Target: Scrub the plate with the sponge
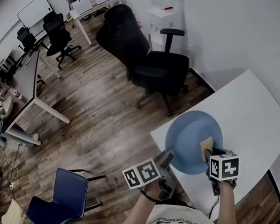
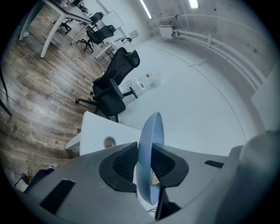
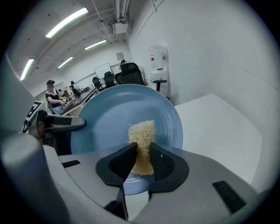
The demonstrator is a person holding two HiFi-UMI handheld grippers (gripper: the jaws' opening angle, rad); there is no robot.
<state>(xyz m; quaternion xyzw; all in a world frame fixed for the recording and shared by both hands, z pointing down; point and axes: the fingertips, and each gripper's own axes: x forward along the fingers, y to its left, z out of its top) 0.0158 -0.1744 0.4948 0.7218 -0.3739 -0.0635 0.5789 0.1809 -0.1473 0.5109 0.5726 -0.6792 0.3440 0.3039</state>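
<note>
A blue plate (image 1: 190, 140) is held tilted above the near edge of the white table (image 1: 253, 114). My left gripper (image 1: 167, 157) is shut on the plate's left rim; in the left gripper view the plate (image 2: 151, 135) stands edge-on between the pads. A tan loofah sponge (image 1: 206, 146) lies against the plate's face at its lower right. My right gripper (image 1: 211, 156) is shut on that sponge. In the right gripper view the sponge (image 3: 142, 140) sticks out from the jaws and presses on the plate (image 3: 113, 118).
A black office chair (image 1: 149, 61) stands just beyond the table's far corner. A blue chair (image 1: 59, 199) sits on the wooden floor at the lower left. A white wall (image 1: 240, 19) borders the table on the right. Desks and people are far off at the upper left.
</note>
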